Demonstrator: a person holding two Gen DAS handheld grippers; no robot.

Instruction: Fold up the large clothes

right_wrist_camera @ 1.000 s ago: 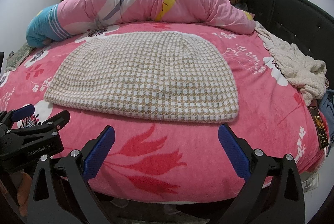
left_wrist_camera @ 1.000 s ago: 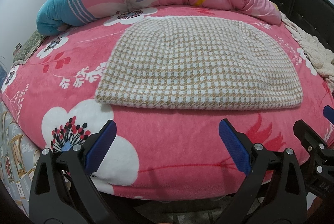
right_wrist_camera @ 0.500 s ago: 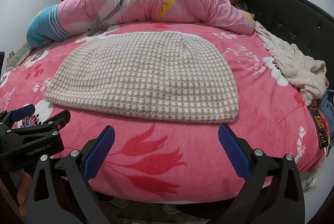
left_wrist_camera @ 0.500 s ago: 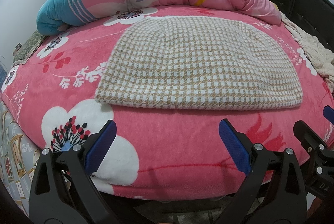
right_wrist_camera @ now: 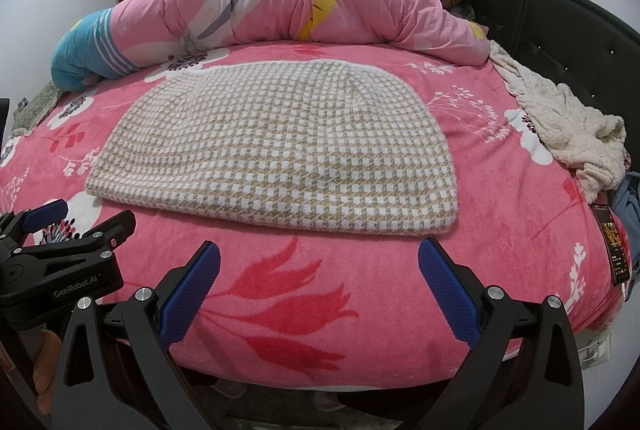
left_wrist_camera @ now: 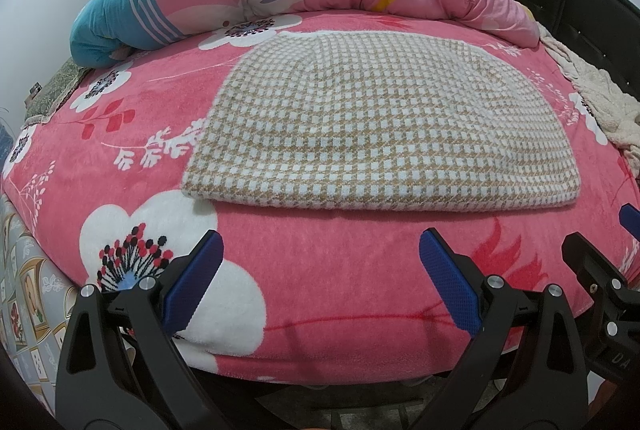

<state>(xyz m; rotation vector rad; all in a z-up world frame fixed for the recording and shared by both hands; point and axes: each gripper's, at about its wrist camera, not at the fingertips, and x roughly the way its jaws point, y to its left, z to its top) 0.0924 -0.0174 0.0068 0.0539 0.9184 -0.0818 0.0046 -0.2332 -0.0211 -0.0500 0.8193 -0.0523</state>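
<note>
Beige-and-white checked knit garment [left_wrist_camera: 380, 133] flat mid-bed on pink floral blanket [left_wrist_camera: 320, 290], already doubled by the look. Left gripper [left_wrist_camera: 320, 270] and right gripper [right_wrist_camera: 320, 270] short of near hem, fingers apart, empty. Next, probably: reach near corners, pinch, fold far.

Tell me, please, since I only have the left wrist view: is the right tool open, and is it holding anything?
Observer: The right tool is open and empty, short of the checked garment.
Operator: Is anything lying past the cream fleece on the right edge?
Observer: Yes, a dark flat packet lies on the pink blanket there.
Operator: Can you see what holds my left tool?
Observer: A hand shows beneath the left tool, at the lower left.
</note>
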